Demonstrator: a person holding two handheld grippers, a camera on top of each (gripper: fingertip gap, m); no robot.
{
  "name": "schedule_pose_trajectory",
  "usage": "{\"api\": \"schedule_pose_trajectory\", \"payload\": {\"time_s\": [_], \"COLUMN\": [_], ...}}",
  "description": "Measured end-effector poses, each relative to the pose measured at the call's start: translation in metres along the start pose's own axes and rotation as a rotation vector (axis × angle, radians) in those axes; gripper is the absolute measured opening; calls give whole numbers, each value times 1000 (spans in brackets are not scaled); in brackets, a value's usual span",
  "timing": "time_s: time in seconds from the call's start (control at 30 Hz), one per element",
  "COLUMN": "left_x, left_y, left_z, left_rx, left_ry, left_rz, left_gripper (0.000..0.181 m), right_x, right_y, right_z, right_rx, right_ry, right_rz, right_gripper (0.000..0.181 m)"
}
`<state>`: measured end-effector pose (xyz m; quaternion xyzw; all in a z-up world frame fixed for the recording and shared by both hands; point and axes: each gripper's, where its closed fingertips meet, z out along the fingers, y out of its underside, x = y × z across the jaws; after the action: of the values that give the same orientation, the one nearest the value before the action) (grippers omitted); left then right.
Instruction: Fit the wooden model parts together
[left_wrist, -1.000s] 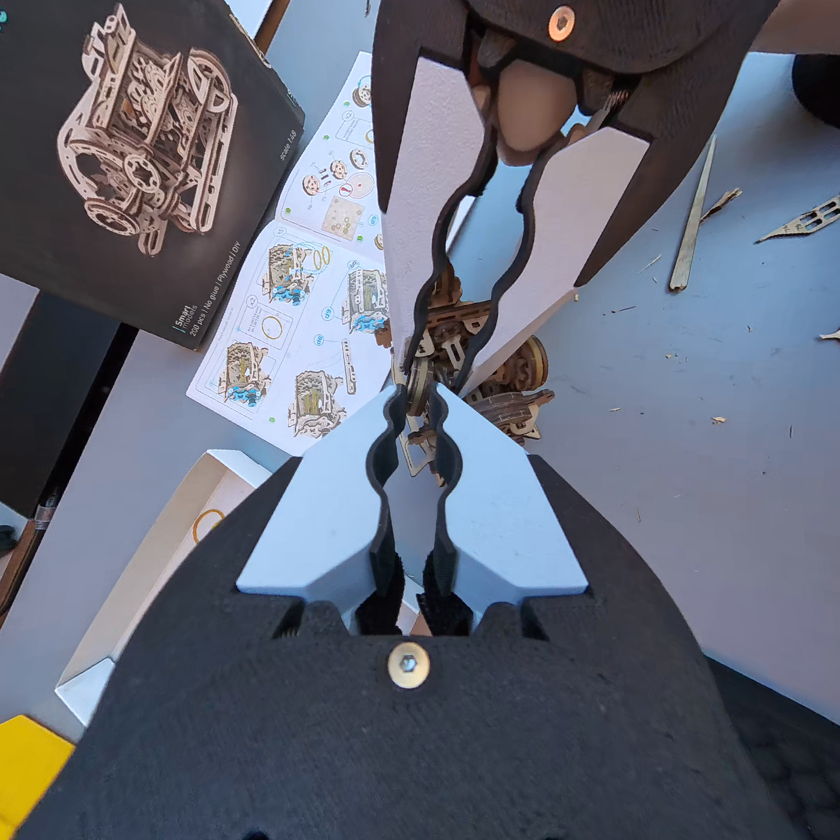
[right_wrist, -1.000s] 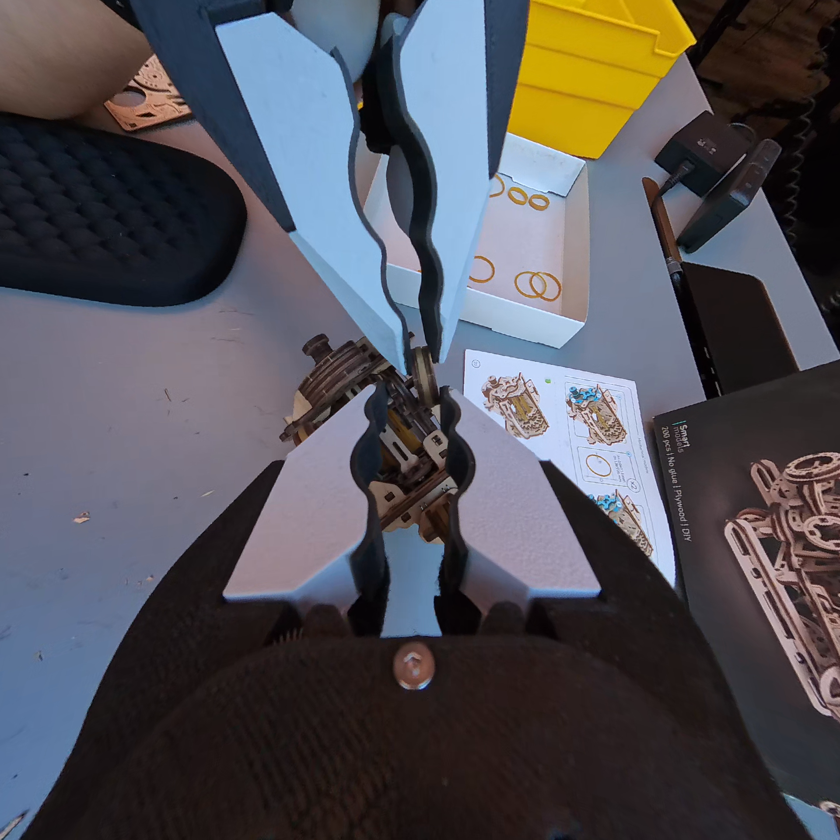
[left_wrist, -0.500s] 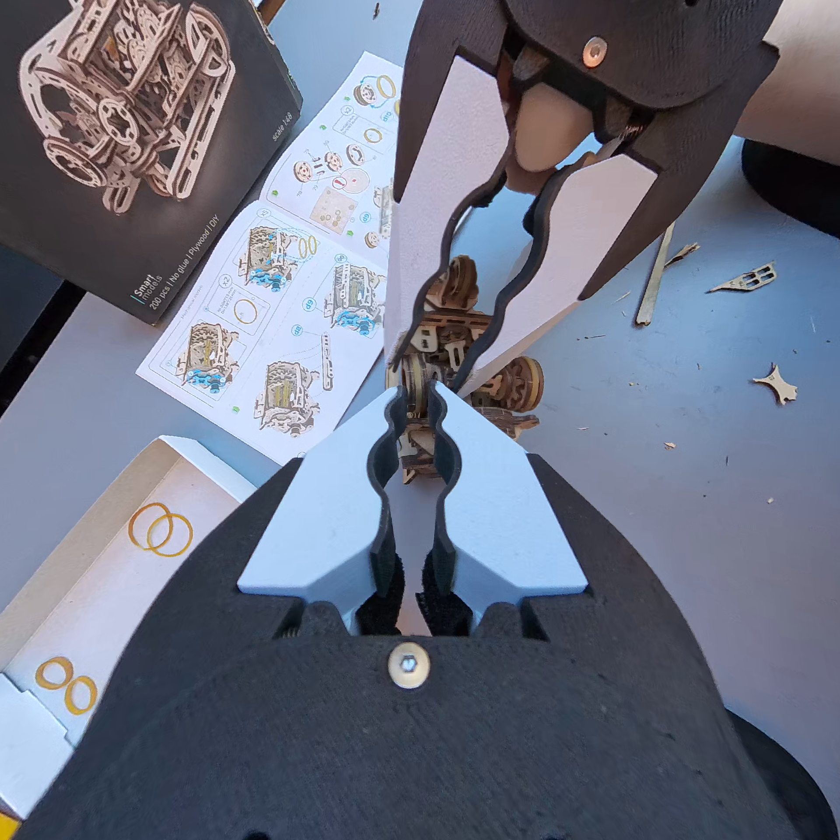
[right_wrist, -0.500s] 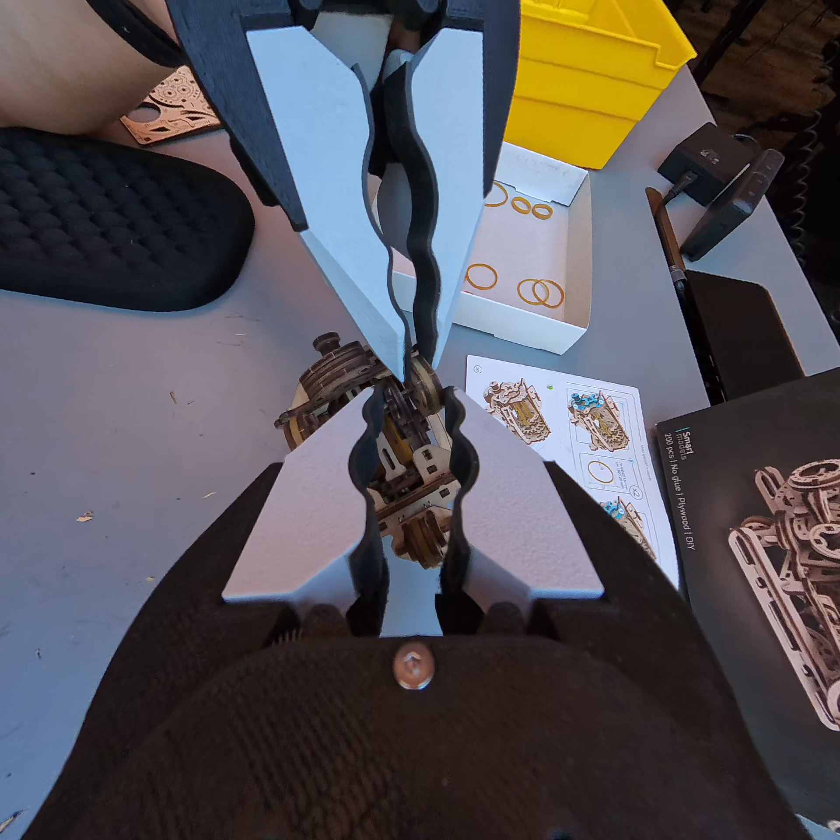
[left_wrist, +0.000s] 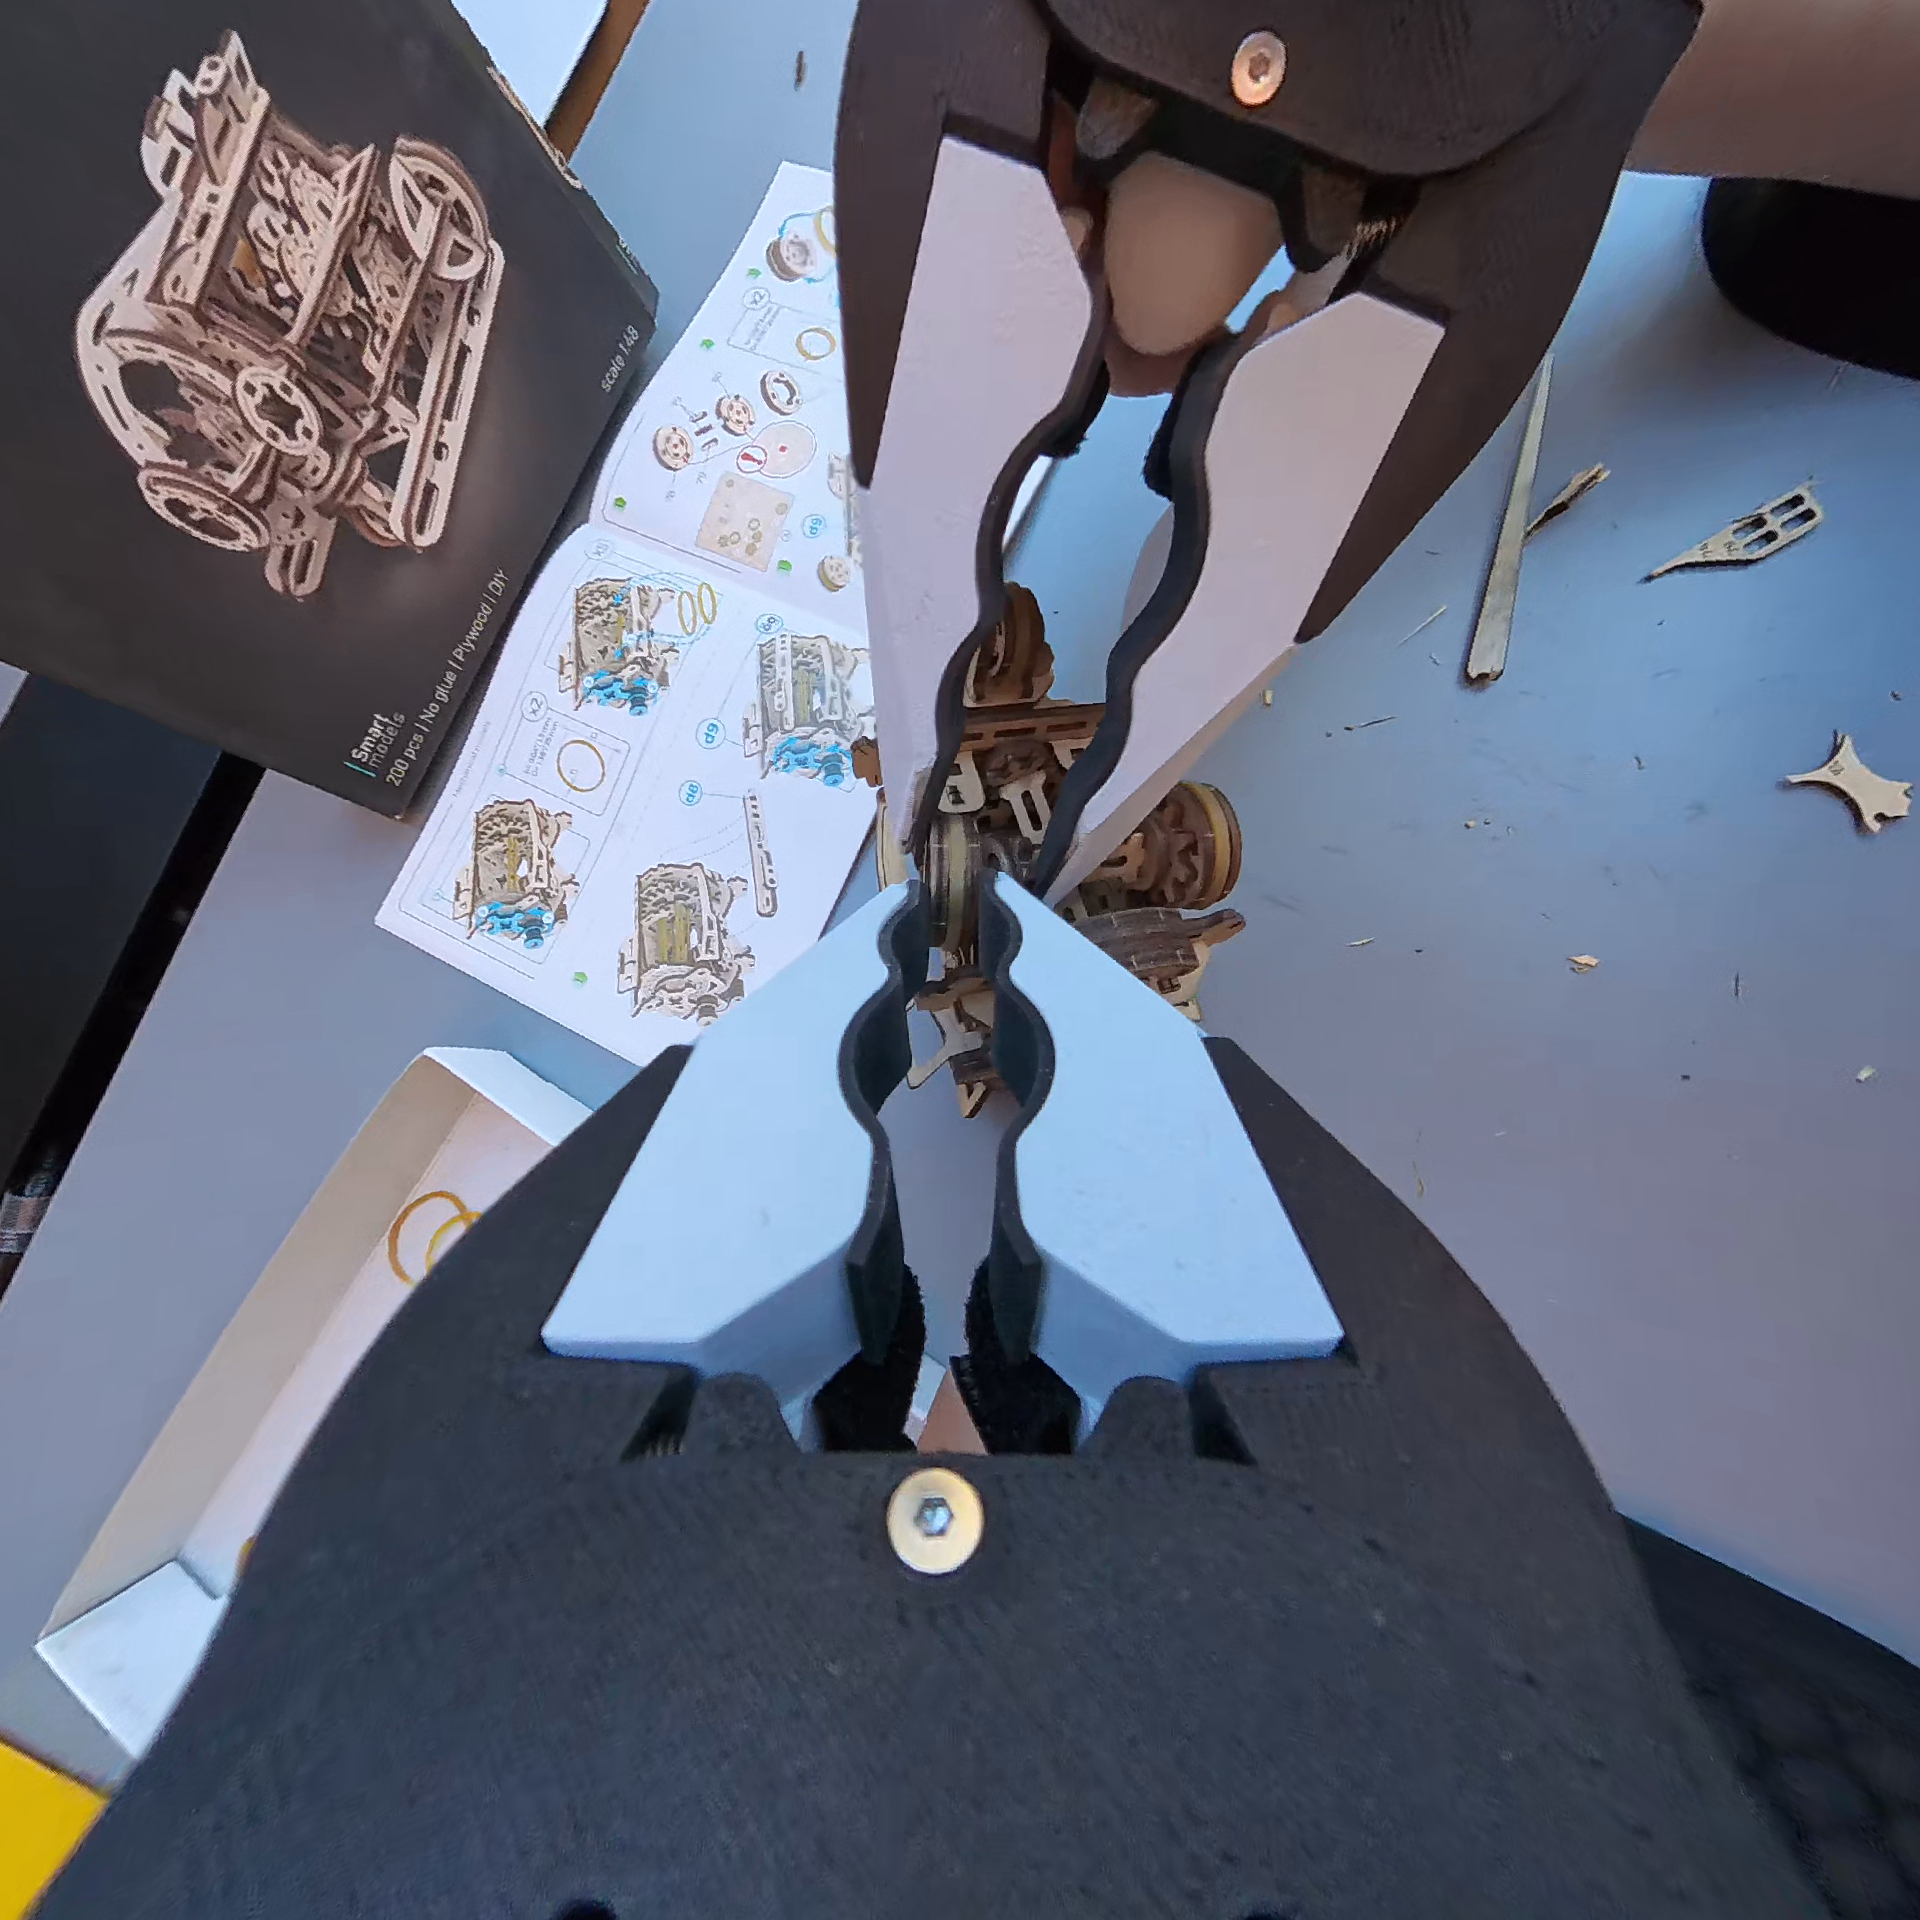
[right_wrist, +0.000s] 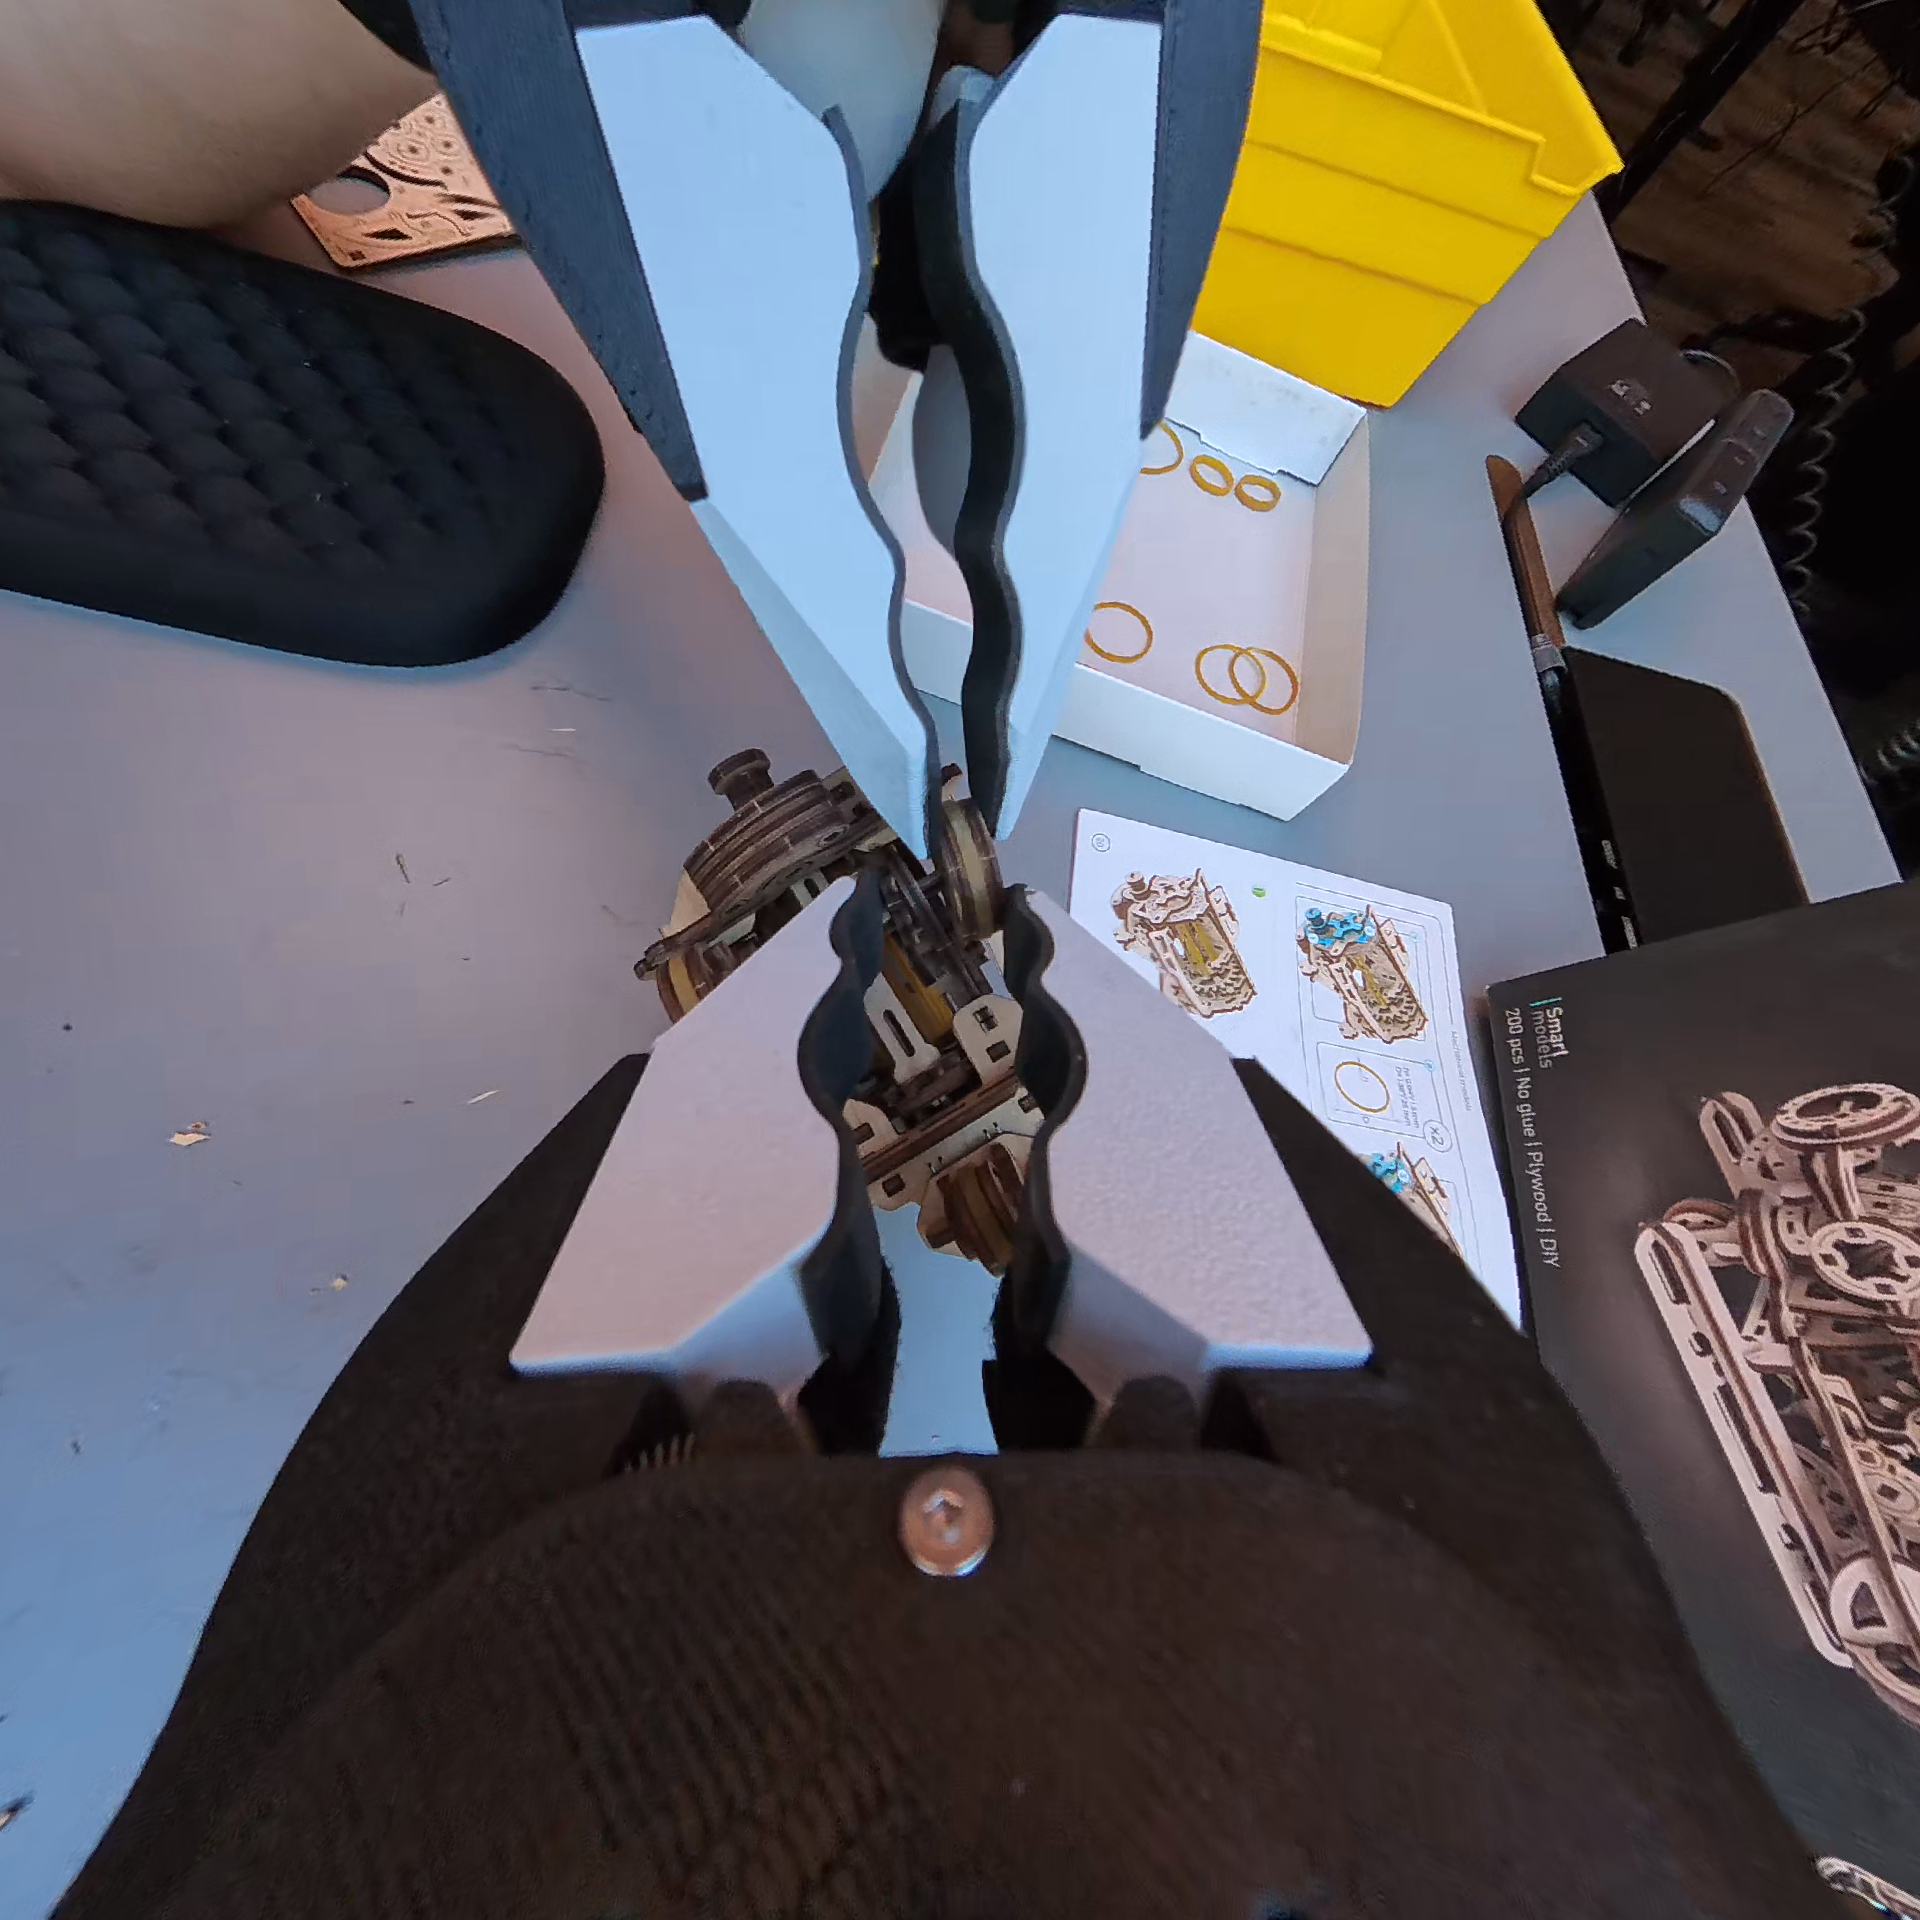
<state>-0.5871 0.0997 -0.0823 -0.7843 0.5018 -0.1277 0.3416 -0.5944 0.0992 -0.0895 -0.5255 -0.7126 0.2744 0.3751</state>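
Left wrist view: both grippers' fingers nearly closed, pinching the wooden model (left_wrist: 1049, 790), hiding its centre.

Your model (right_wrist: 914, 1049) sat on the table (right_wrist: 312, 987), booklet (right_wrist: 1299, 997) just right, tray (right_wrist: 1226, 582) behind holding rings (right_wrist: 1120, 632), bin (right_wrist: 1382, 187) behind the tray.

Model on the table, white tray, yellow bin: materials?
Wooden model: unfinished laser-cut plywood, judging by dark edges and pale faces. White tray: likely matte folded cardboard, with thin creased walls. Yellow bin: probably moulded plastic, smooth with a slight sheen.
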Motion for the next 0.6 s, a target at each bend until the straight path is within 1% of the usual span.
{"api": "schedule_pose_trajectory", "payload": {"time_s": [0.13,0.27,0.4,0.5,0.57,0.6], "left_x": [0,1,0,1,3,6], "left_y": [0,-1,0,0,-2,-5], "left_z": [0,0,0,0,-3,-5], "left_rx": [-15,-25,-19,7,47,77], "left_ry": [-34,-62,-49,-4,59,94], "left_rz": [11,32,19,6,-26,-41], "left_gripper": [7,7,7,8,9,14], "right_x": [0,0,0,1,0,1], "right_y": [0,0,0,1,0,1], "right_z": [0,0,1,0,-1,-1], "right_rx": [3,-8,3,8,12,8], "right_ry": [-12,-11,-1,5,1,13], "right_rz": [40,38,58,28,29,31], "right_gripper": [21,21,23,23,23,23]}}
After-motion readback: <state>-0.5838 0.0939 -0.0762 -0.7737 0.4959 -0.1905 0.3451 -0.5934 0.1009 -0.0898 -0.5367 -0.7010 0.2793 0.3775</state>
